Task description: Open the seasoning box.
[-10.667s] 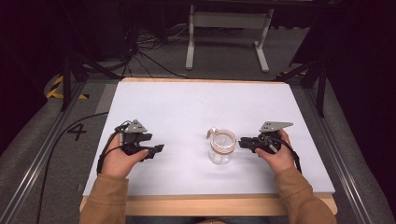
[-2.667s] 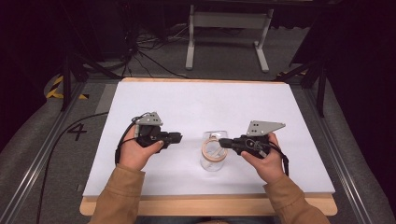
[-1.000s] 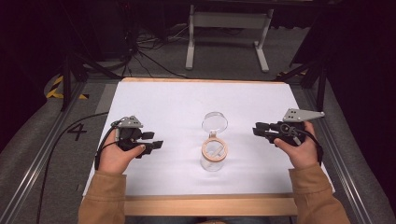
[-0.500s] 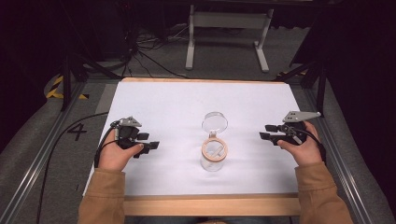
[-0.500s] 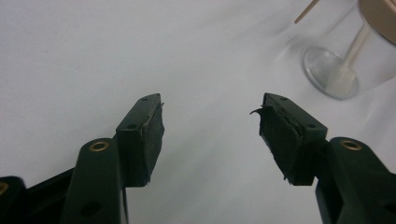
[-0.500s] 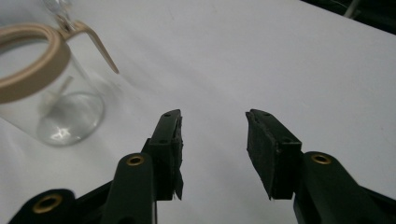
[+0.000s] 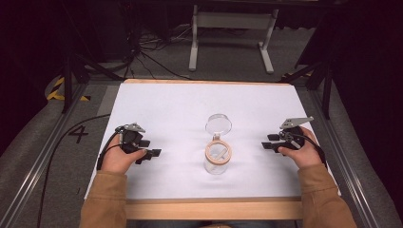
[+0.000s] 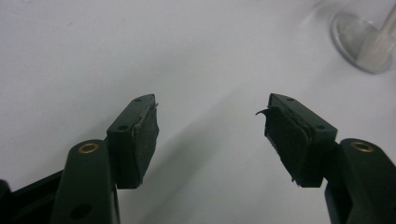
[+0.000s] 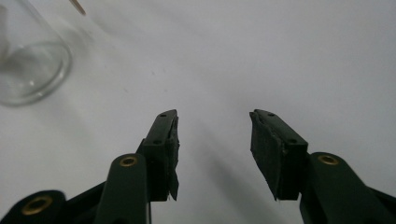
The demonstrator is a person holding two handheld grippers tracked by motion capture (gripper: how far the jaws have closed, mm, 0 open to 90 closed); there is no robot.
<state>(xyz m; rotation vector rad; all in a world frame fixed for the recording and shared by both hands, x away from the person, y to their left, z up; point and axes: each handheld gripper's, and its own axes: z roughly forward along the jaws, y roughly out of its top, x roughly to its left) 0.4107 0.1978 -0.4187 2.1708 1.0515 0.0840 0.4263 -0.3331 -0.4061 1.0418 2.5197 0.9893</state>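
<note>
Fingers of both grippers apart, empty, just opened; glass jar cropped at frame edge.

A clear glass jar is seen standing upright near the middle of the white table, toward the person's edge. Its mouth is ringed by a light wooden-coloured rim, and a clear hinged lid is swung open behind it, tilted back on the far side. The jar's glass base is glimpsed in the left gripper view and the right gripper view.
</note>
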